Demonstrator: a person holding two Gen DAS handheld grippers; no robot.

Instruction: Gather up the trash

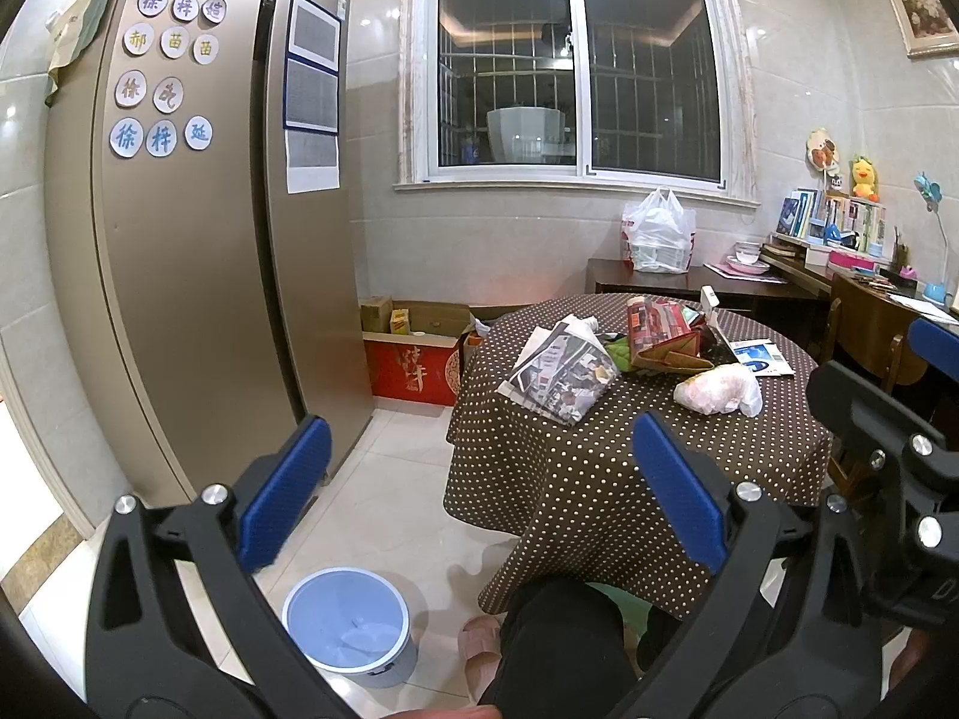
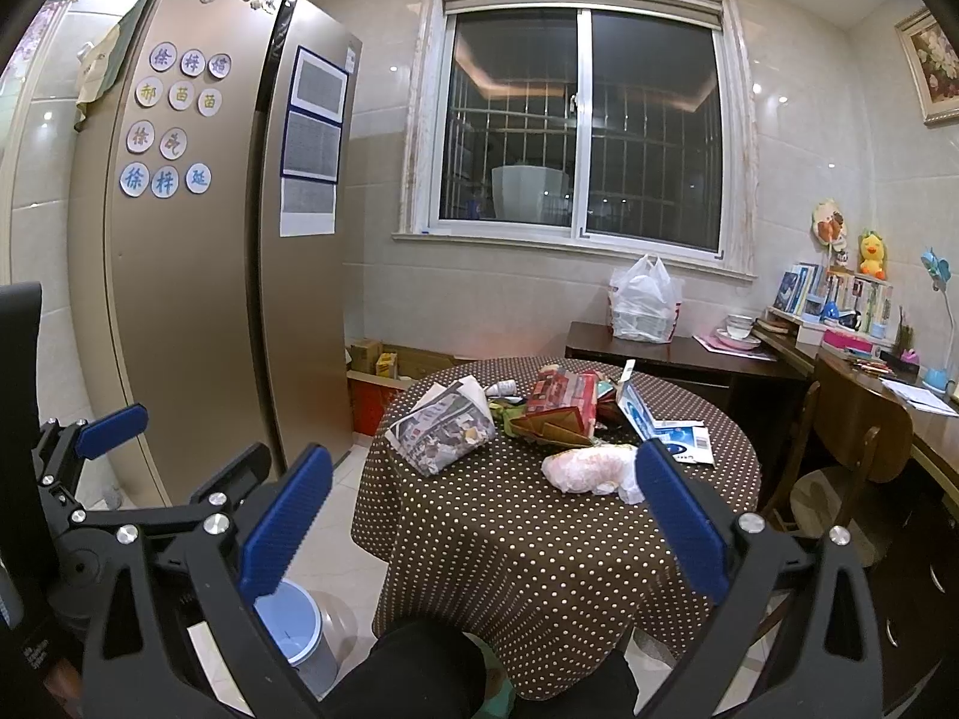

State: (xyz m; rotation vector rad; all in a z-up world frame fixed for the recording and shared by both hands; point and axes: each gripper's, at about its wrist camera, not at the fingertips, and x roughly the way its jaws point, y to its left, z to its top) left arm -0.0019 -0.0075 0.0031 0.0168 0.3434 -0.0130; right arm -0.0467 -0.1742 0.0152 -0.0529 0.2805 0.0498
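One round table [image 2: 539,539] in a dotted cloth; on it one folded newspaper container [image 2: 443,431], one red paper box [image 2: 563,398], one crumpled white plastic bag [image 2: 590,467], one blue-and-white leaflet [image 2: 683,440]. One blue bin [image 1: 347,623] on the floor; one knotted white carrier bag [image 1: 659,233] on the side table [image 1: 647,284]; one refrigerator [image 1: 198,239] bearing eleven round character magnets; one yellow duck toy [image 1: 863,177]; two hand-held grippers, left hand-held gripper [image 1: 479,503] and right hand-held gripper [image 2: 485,515].

Home dining/kitchen corner — tall gold fridge [image 1: 198,239] with character magnets, tiled walls, barred window [image 1: 575,60]. Round table [image 2: 539,539] under a polka-dot cloth, side desk [image 2: 869,395] along the right wall with books, bowls, a duck toy — lived-in clutter.
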